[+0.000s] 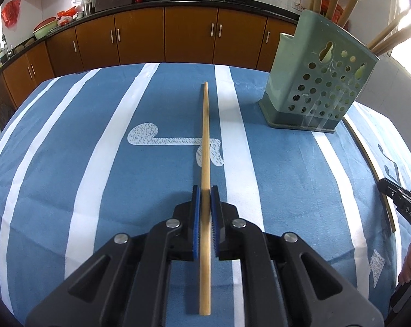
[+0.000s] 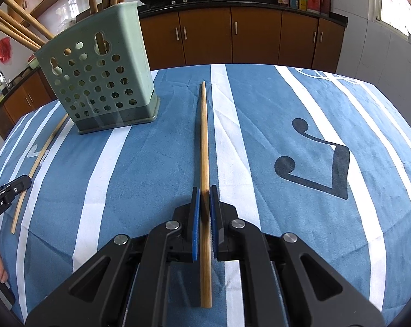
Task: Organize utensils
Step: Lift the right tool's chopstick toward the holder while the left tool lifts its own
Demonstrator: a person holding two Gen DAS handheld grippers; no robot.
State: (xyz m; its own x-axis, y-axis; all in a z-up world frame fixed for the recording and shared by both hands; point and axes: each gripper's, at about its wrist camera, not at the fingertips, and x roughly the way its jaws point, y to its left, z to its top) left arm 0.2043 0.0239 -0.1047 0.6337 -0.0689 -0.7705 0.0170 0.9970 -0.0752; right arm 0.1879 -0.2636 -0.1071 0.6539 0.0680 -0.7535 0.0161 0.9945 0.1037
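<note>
We hold one chopstick in each gripper above the blue-and-white striped tablecloth (image 1: 69, 163). Our left gripper (image 1: 204, 190) is clamped on a pale chopstick (image 1: 205, 141), blue pads pressing its shaft near the thick end, the thin tip pointing to the far side of the table. Our right gripper (image 2: 204, 190) is closed in the same way on a darker chopstick (image 2: 203, 136), also pointing away. The green perforated utensil holder (image 1: 314, 87) stands upright on the cloth between the two, at the far side, right of the left gripper and left of the right one, with several chopsticks (image 2: 20, 24) already leaning inside it.
</note>
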